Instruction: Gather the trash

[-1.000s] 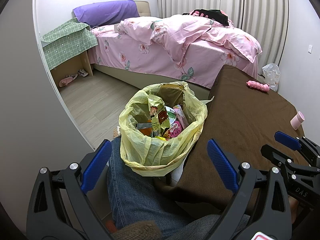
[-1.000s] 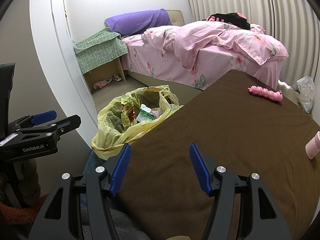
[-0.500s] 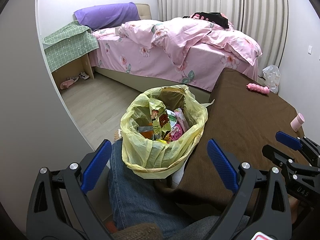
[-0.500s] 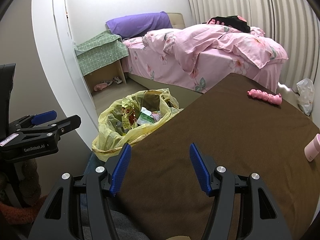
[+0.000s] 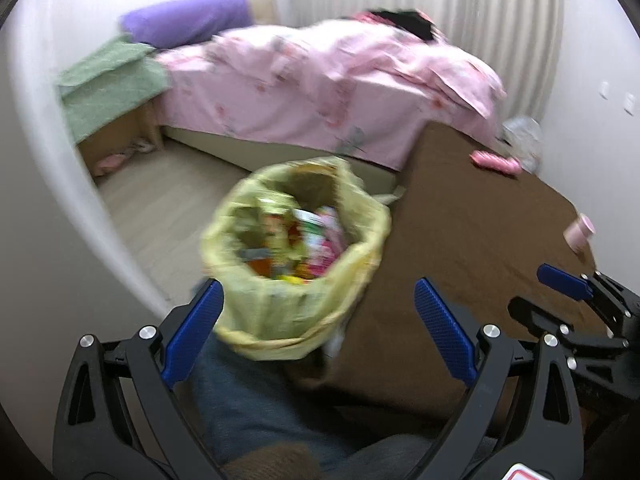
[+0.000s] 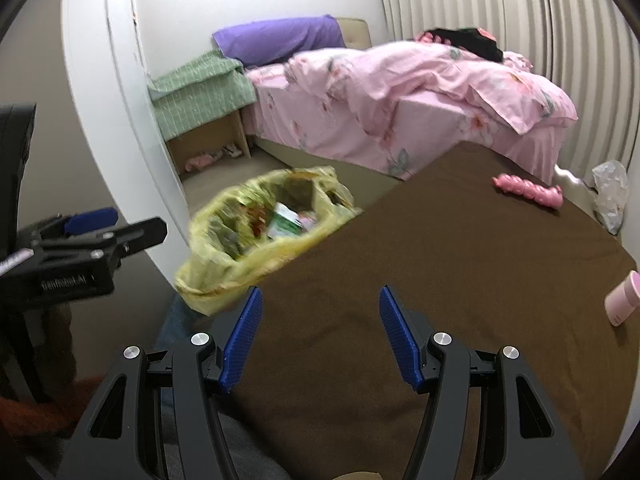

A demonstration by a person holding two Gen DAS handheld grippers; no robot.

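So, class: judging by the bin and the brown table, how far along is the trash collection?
Done: the yellow-lined bin already holds wrappers. In hand: nothing; the left gripper and right gripper are open and empty. Left: possibly the pink bottle and pink ridged object on the table.

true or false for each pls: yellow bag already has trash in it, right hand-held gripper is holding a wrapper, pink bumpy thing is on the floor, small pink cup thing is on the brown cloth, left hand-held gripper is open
1. The yellow bag already has trash in it. True: wrappers show inside.
2. The right hand-held gripper is holding a wrapper. False: it is open with nothing between its pads.
3. The pink bumpy thing is on the floor. False: it lies on the brown cloth, at its far end.
4. The small pink cup is on the brown cloth. True, near its right edge.
5. The left hand-held gripper is open. True: it is empty.
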